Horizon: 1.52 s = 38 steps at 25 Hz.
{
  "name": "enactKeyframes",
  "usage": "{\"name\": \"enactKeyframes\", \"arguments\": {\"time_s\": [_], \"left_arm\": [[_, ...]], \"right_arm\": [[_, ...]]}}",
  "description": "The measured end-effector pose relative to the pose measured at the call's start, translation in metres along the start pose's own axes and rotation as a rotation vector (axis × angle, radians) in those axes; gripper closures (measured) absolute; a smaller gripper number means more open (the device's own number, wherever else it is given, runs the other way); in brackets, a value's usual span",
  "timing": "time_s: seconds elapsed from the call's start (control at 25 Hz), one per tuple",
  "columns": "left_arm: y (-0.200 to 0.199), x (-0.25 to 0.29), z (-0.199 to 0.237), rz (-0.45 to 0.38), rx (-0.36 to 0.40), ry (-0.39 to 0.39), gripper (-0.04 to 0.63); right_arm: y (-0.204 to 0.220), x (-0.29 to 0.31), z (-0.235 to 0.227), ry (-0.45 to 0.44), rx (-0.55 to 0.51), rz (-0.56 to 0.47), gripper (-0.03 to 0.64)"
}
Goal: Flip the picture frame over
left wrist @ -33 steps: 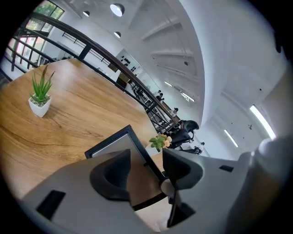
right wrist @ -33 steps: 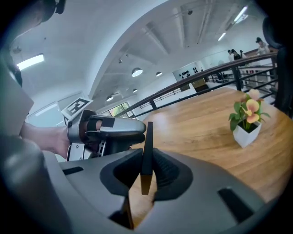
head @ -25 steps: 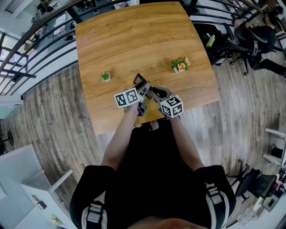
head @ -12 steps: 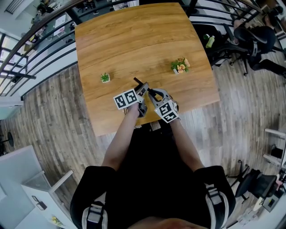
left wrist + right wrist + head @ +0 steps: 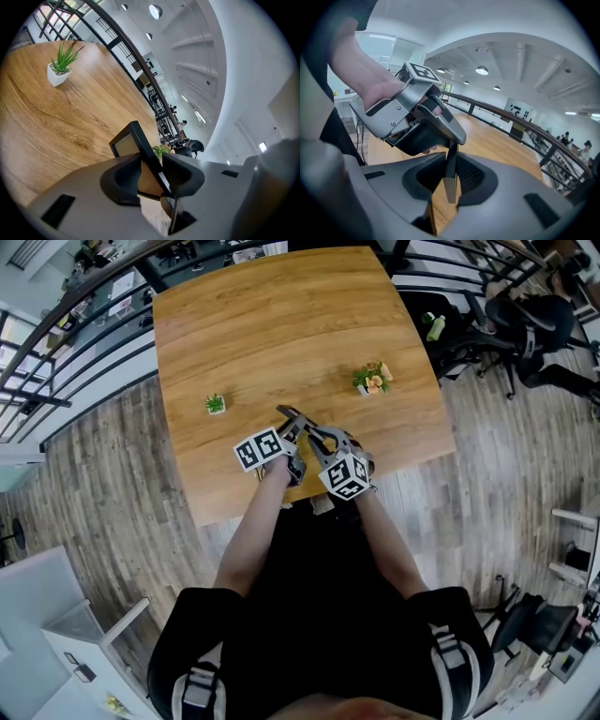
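At the far left of the desk (image 5: 281, 324) a small green plant (image 5: 215, 404) stands in a white pot, well apart from everything else. Nearer the front edge, in the middle, the two tongs meet over one thing. The left tongs (image 5: 294, 427) reach in from the left with their marker cube turned upward. Their jaws have just been closing, and the picture frame (image 5: 289, 415) sits slantwise between them. In the left gripper view its black border touches both jaws, so they bear on it. The picture frame is lifted off the wood and tilted up on edge, with one corner pointing away from the person. Just beside it, the right tongs (image 5: 450, 176) come in from the right and are nearly closed. They pinch a thin black edge of the same frame between their ribbed pads. The right gripper view shows the left tongs and the hand (image 5: 370, 89) that holds them directly opposite. Further right on the desk stands a little pot of orange flowers (image 5: 372, 379), near the right edge. Beyond that edge a dark office chair (image 5: 534, 320) stands on the plank floor
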<state>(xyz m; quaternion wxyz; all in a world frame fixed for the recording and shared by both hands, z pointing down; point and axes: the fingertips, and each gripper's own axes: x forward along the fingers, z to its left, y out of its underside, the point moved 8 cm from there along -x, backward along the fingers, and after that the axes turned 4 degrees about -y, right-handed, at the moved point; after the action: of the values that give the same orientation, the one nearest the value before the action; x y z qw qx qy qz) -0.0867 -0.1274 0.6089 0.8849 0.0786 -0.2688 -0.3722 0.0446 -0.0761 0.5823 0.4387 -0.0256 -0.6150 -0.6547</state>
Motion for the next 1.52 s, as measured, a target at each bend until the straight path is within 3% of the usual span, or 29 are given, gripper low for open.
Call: {"name": "enactKeyframes", "arguments": {"time_s": [0.44, 1.08, 1.52], "left_arm": [[0.004, 0.006, -0.010, 0.012, 0.008, 0.055, 0.463], [-0.005, -0.003, -0.030, -0.031, 0.048, 0.221, 0.511], [-0.012, -0.009, -0.031, -0.026, 0.079, 0.264, 0.517]], "right_arm": [[0.006, -0.010, -0.003, 0.013, 0.057, -0.027, 0.526], [0.006, -0.018, -0.012, -0.093, 0.273, -0.148, 0.469], [0.017, -0.028, -0.029, -0.128, 0.451, -0.265, 0.451]]}}
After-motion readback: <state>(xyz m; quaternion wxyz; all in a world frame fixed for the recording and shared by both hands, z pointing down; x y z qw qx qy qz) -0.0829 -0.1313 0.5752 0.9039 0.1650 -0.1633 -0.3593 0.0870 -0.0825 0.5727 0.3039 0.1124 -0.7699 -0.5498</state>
